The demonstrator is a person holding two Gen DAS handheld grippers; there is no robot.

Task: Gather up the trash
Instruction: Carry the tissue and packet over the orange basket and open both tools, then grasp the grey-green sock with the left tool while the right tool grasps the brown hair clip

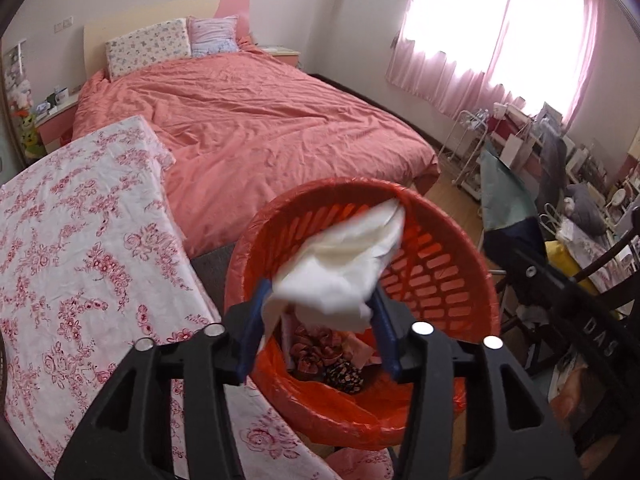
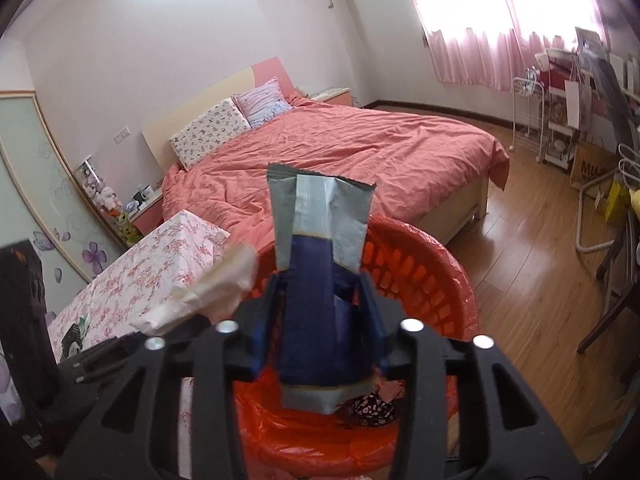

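An orange slotted trash basket (image 1: 440, 264) lined with an orange bag stands beside the table and holds several scraps. My left gripper (image 1: 320, 292) is shut on a crumpled white tissue (image 1: 344, 256) and holds it over the basket's mouth. In the right wrist view my right gripper (image 2: 320, 284) is shut on a blue and silver snack wrapper (image 2: 316, 280), upright above the same basket (image 2: 420, 264). The left gripper's tissue (image 2: 208, 288) shows at the left of that view.
A table with a pink floral cloth (image 1: 80, 248) stands left of the basket. A bed with a coral duvet (image 1: 260, 120) lies behind. Chairs, racks and clutter (image 1: 560, 200) crowd the right side. Wooden floor (image 2: 520, 260) lies right of the basket.
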